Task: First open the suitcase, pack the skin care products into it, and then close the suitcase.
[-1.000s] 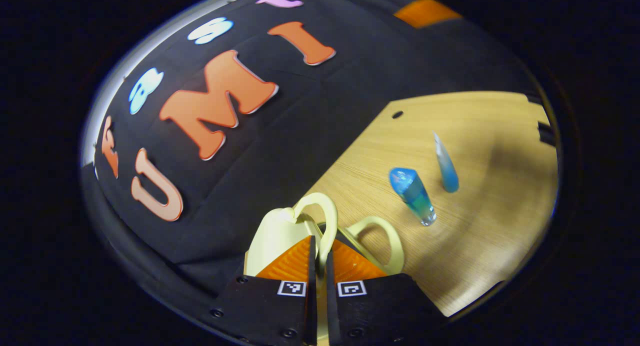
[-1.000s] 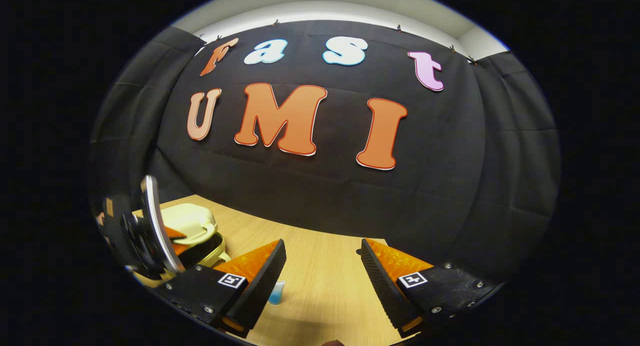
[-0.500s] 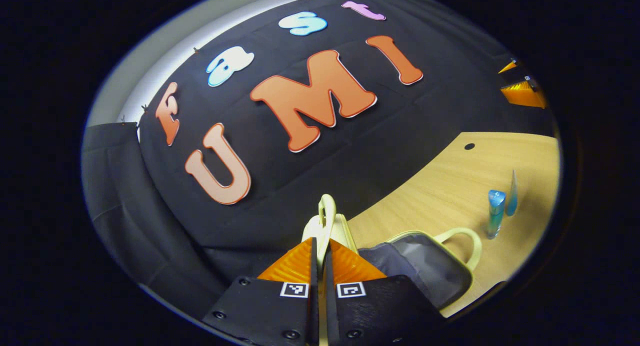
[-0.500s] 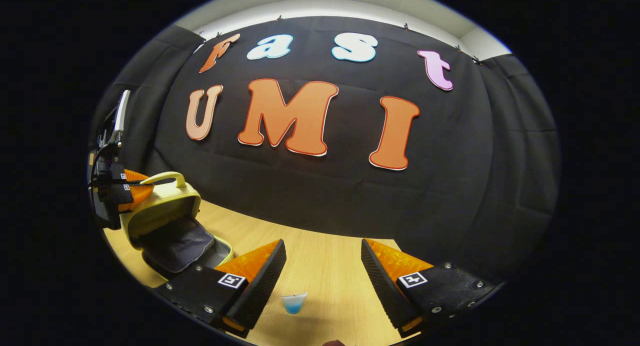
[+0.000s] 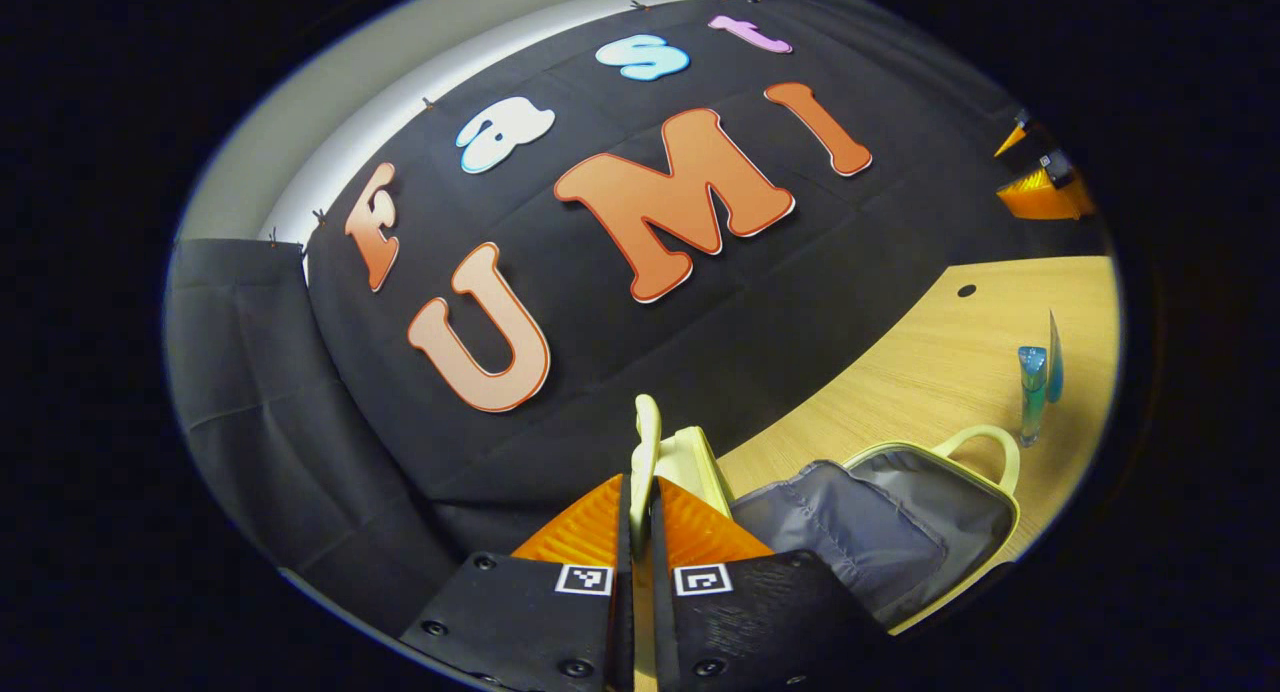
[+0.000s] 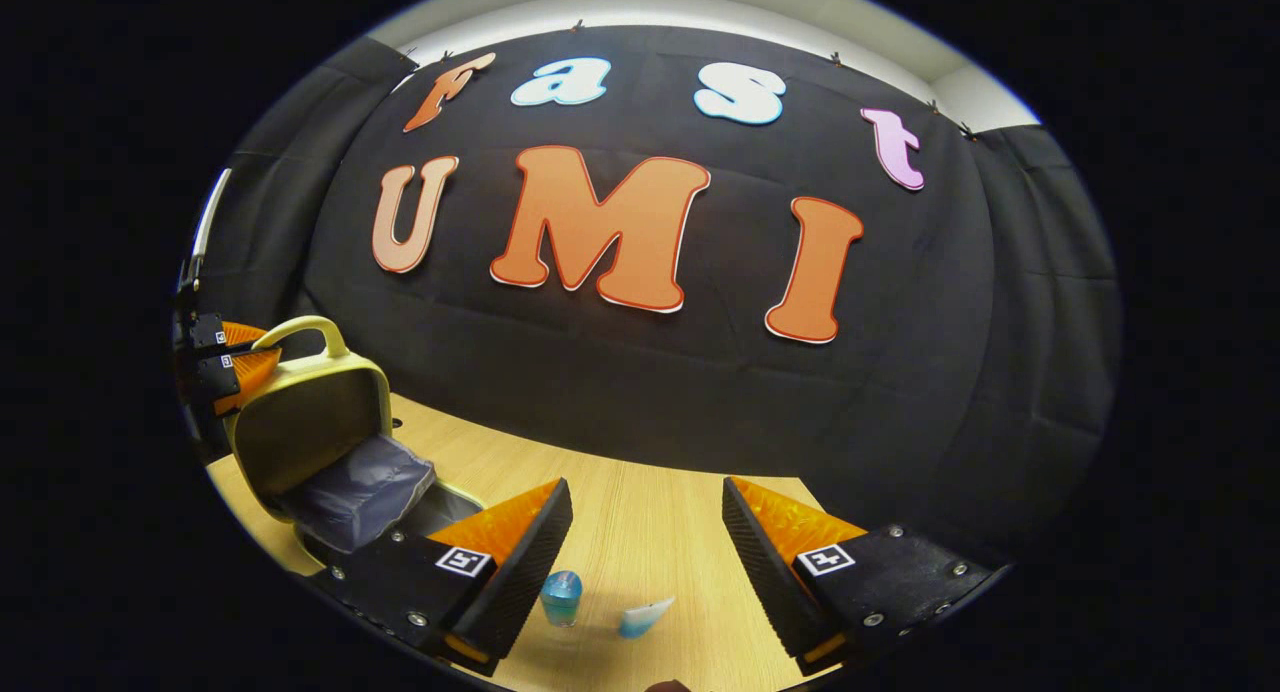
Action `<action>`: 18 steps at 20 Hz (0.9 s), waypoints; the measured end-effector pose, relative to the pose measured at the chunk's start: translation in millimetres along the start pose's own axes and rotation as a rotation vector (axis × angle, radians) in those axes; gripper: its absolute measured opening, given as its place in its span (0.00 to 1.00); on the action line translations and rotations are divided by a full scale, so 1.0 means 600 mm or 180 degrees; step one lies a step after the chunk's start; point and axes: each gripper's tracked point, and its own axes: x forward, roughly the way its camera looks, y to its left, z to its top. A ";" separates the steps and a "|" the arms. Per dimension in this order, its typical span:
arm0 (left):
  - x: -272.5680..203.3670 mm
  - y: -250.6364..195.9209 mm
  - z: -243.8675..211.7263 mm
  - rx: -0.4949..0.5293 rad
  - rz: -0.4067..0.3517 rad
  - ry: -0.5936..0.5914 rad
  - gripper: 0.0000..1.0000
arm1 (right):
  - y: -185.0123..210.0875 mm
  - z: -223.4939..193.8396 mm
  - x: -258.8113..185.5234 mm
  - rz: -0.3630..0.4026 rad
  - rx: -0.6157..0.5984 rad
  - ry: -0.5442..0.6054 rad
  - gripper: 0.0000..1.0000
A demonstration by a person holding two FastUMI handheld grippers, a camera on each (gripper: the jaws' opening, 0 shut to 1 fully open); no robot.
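A light wooden table (image 6: 640, 532) stands against the black cloth wall of the booth. On it lies the pale yellow suitcase (image 6: 320, 442), the landmark for all that follows: its lid stands raised, the grey lining (image 5: 850, 532) of the lower half exposed. The left gripper (image 5: 640, 517) is clamped on the lid's handle (image 5: 646, 452), both fingers pressing it, and holds the lid up. To the suitcase's right, well apart from it on the bare wood, stand the two skin care products: a blue bottle (image 6: 561, 597) and, just beside it, a blue tube (image 6: 645, 617). The right gripper (image 6: 640, 532) hovers above them with fingers spread wide, gripping nothing.

Risks, as judged: if the left gripper releases before the lid passes its balance point, the lid may drop shut. The slim bottle may topple or roll if a finger strikes it off-centre, knocking the neighbouring tube.
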 end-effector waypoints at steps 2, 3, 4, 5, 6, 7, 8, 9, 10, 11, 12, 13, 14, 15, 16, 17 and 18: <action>0.006 0.030 -0.013 -0.0139 -0.0008 0.0025 0.08 | 0.013 0.010 -0.004 0.0001 -0.0042 -0.0007 0.95; 0.010 0.048 -0.023 -0.0245 0.0012 0.0073 0.08 | 0.020 0.013 -0.003 0.0016 -0.0074 0.0009 0.95; 0.019 0.068 -0.036 -0.0364 0.0051 0.0122 0.08 | 0.026 0.015 -0.002 0.0012 -0.0116 0.0005 0.95; 0.025 0.086 -0.052 -0.0460 0.0088 0.0181 0.08 | 0.030 0.020 0.000 0.0017 -0.0144 -0.0001 0.95; 0.026 0.106 -0.075 -0.0545 0.0137 0.0236 0.08 | 0.033 0.024 -0.001 0.0010 -0.0157 -0.0006 0.95; 0.027 0.124 -0.093 -0.0607 0.0182 0.0288 0.08 | 0.037 0.027 0.000 0.0014 -0.0150 -0.0003 0.95; 0.026 0.144 -0.118 -0.0653 0.0241 0.0349 0.08 | 0.042 0.030 0.001 0.0018 -0.0145 -0.0005 0.95; 0.028 0.160 -0.143 -0.0683 0.0289 0.0424 0.08 | 0.044 0.031 0.001 0.0016 -0.0158 -0.0001 0.95; 0.032 0.178 -0.173 -0.0694 0.0362 0.0510 0.08 | 0.048 0.029 0.002 0.0023 -0.0178 0.0017 0.95; 0.041 0.197 -0.202 -0.0679 0.0417 0.0593 0.08 | 0.055 0.028 0.003 0.0023 -0.0206 0.0037 0.95; 0.051 0.215 -0.236 -0.0661 0.0480 0.0702 0.08 | 0.059 0.027 0.005 0.0033 -0.0220 0.0060 0.95; 0.057 0.227 -0.266 -0.0684 0.0502 0.0801 0.08 | 0.062 0.024 0.006 0.0043 -0.0228 0.0076 0.95; 0.060 0.231 -0.299 -0.0740 0.0518 0.0909 0.08 | 0.064 0.023 0.007 0.0042 -0.0231 0.0086 0.95; 0.063 0.236 -0.325 -0.0800 0.0529 0.1002 0.08 | 0.068 0.022 0.010 0.0055 -0.0227 0.0101 0.95; 0.065 0.239 -0.356 -0.0836 0.0541 0.1115 0.08 | 0.072 0.019 0.012 0.0056 -0.0226 0.0114 0.95; 0.068 0.239 -0.386 -0.0822 0.0537 0.1249 0.09 | 0.075 0.019 0.013 0.0073 -0.0219 0.0133 0.95; 0.077 0.234 -0.415 -0.0781 0.0527 0.1371 0.09 | 0.077 0.019 0.015 0.0088 -0.0213 0.0142 0.95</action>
